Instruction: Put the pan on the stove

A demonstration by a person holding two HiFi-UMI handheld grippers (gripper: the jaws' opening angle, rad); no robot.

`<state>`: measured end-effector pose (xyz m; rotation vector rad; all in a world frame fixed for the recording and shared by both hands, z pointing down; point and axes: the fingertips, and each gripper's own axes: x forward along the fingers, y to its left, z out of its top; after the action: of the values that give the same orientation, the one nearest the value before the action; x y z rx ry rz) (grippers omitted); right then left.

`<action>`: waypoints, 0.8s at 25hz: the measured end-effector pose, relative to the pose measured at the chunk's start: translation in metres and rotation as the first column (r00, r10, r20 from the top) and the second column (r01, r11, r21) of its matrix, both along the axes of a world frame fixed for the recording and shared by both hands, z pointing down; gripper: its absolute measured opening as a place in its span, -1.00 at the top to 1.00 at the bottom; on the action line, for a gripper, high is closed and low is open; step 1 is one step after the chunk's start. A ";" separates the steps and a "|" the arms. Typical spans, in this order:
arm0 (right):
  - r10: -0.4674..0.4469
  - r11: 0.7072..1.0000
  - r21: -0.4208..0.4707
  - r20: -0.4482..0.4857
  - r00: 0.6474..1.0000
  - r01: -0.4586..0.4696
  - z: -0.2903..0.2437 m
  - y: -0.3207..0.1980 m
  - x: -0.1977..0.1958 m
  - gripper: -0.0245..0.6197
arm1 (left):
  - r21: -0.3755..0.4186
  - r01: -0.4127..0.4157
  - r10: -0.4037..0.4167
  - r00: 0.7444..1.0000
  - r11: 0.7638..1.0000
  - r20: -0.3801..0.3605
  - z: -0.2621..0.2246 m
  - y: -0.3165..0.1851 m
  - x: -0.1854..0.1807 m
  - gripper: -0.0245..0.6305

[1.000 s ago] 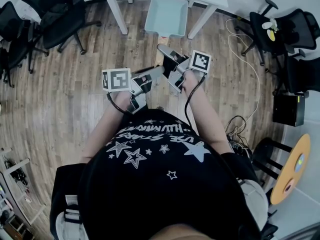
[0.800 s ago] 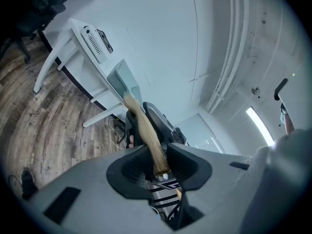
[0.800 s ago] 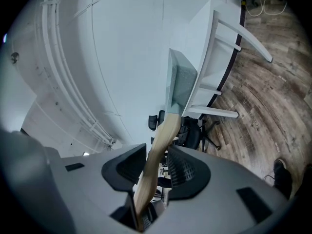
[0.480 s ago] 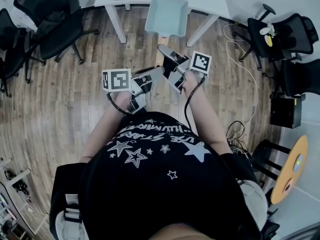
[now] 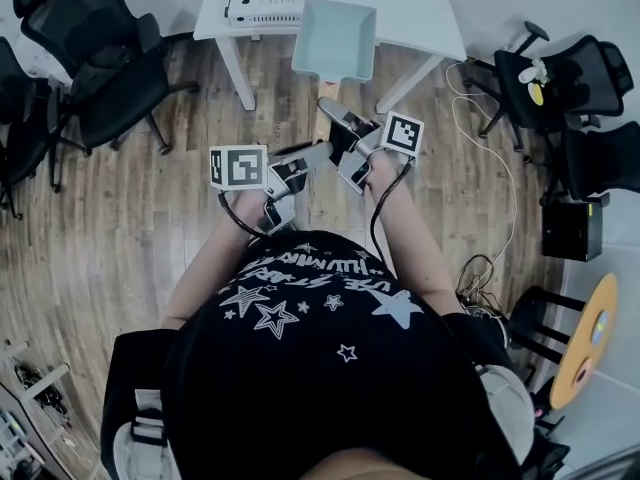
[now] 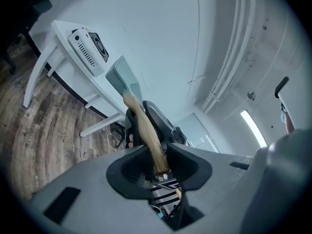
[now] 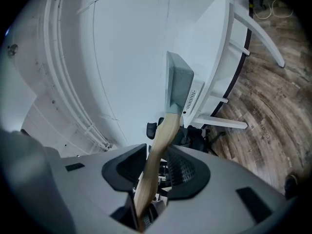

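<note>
Just ahead: pan (image 5: pixel 335 38) (handle (image 6: pixel 146 130) in left gripper (image 6: pixel 157 165), right gripper (image 7: pixel 152 172))

Head view looks steeply down from overhead; both gripper views face level along their jaws, close up, sharing the pan (image 5: pixel 335 38) and table (image 5: pixel 415 13).

— What kind of floor is here?
— Wooden planks (image 5: pixel 100 228), grey-brown. A white table (image 5: pixel 420 8) stands at the far side, by the white wall (image 6: pixel 161 33).
— And the seats?
— Black office chairs (image 5: pixel 110 68) at the left, other chairs (image 5: pixel 600 68) at the right, near a round orange table (image 5: pixel 592 338). A long lamp (image 6: pixel 252 128) shines above.
</note>
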<state>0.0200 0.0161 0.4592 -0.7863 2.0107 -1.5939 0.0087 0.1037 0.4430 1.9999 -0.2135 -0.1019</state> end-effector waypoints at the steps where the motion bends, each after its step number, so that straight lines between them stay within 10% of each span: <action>1: 0.005 1.000 0.003 0.002 1.000 -0.005 0.000 0.000 0.000 0.52 | 0.000 -0.006 0.006 1.000 1.000 -0.001 0.000 0.000 0.000 0.56; 20: -0.038 0.998 -0.049 0.025 0.999 0.039 0.022 -0.103 0.017 0.52 | -0.041 0.018 -0.017 1.000 0.999 0.020 0.018 -0.104 0.019 0.56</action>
<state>0.0367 -0.0871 0.4815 -0.7474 1.9875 -1.6723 0.0273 -0.0003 0.4610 1.9591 -0.2435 -0.0886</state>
